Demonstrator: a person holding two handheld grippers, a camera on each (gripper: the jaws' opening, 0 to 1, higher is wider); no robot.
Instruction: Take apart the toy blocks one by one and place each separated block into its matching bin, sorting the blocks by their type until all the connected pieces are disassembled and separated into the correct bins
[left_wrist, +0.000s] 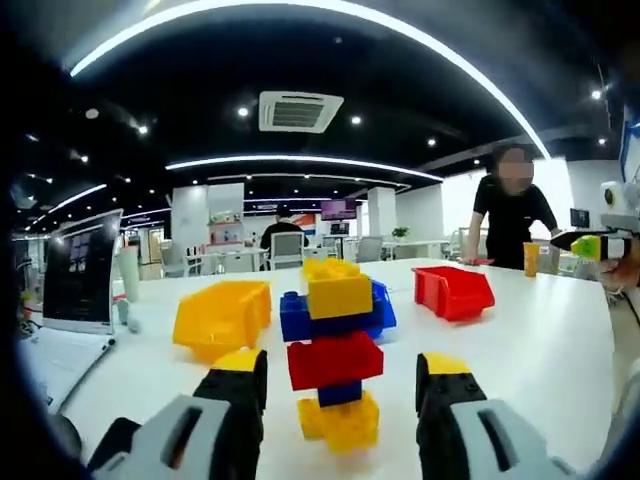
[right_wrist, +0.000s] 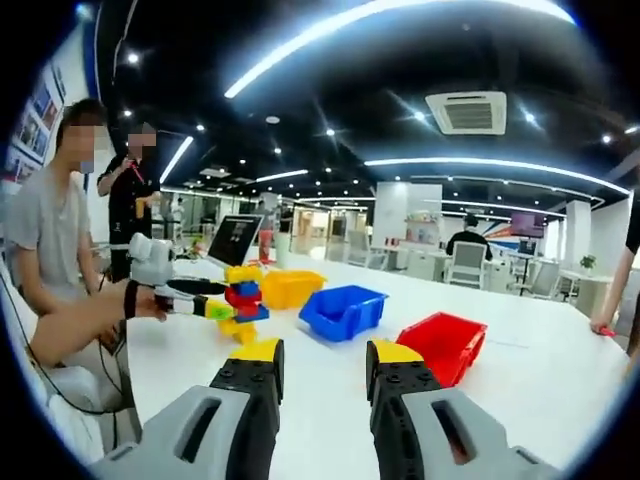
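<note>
A stack of toy blocks (left_wrist: 337, 362) stands on the white table (left_wrist: 540, 350): yellow on top, then red, a small blue one and yellow at the bottom. My left gripper (left_wrist: 342, 375) is open, one jaw on each side of the stack with a gap on both sides. The right gripper view shows the same stack (right_wrist: 242, 300) at the left, with the left gripper (right_wrist: 200, 300) held at it by a hand. My right gripper (right_wrist: 328, 355) is open over bare table with nothing between its jaws. It also shows at the right edge (left_wrist: 592, 245).
Three bins lie tipped on the table: yellow (left_wrist: 222, 315) (right_wrist: 290, 288), blue (left_wrist: 383, 305) (right_wrist: 343, 310) partly behind the stack, red (left_wrist: 453, 292) (right_wrist: 443, 345). A laptop (left_wrist: 80, 270) stands at the left. A person (left_wrist: 513, 215) stands at the far edge beside an orange cup (left_wrist: 531, 258).
</note>
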